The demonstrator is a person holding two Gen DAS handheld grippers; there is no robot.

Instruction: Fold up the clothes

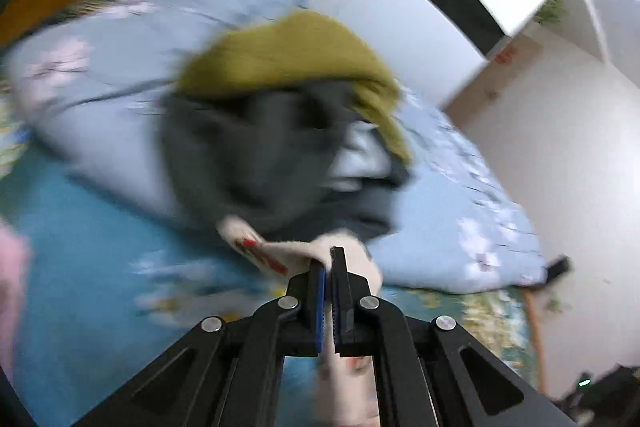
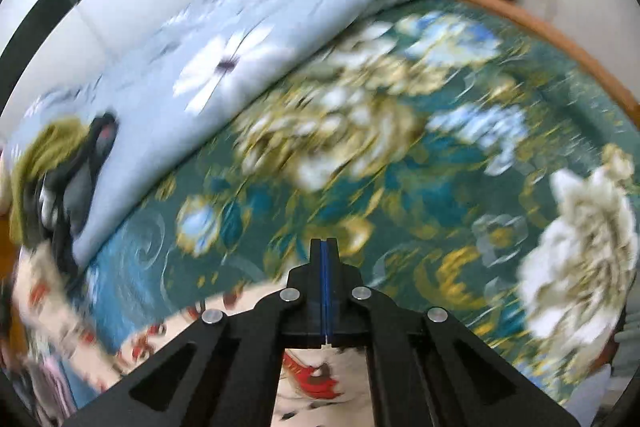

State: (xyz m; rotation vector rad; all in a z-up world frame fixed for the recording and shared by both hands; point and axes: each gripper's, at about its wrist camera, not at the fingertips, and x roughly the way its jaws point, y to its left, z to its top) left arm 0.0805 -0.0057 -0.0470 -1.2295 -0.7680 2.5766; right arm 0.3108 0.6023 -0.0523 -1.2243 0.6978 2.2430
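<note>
Both views are motion-blurred. My left gripper [image 1: 330, 259] is shut on a cream cloth with red prints [image 1: 280, 253], which bunches at the fingertips and hangs below the jaws. My right gripper [image 2: 325, 247] is shut; the same cream cloth [image 2: 312, 383] passes under its jaws and stretches left [image 2: 52, 291], so it seems pinched there. A pile of olive-green [image 1: 288, 55] and dark grey clothes [image 1: 260, 155] lies beyond the left gripper on a light blue floral quilt [image 1: 100, 99]. That pile also shows at the far left of the right wrist view [image 2: 52, 171].
The bed is covered with a teal floral sheet [image 2: 400, 167], with the light blue quilt [image 2: 224, 59] heaped along its far side. An orange wooden bed frame [image 2: 560, 43] rims the bed. A pink cloth [image 1: 12, 267] lies at the left edge. White walls stand behind.
</note>
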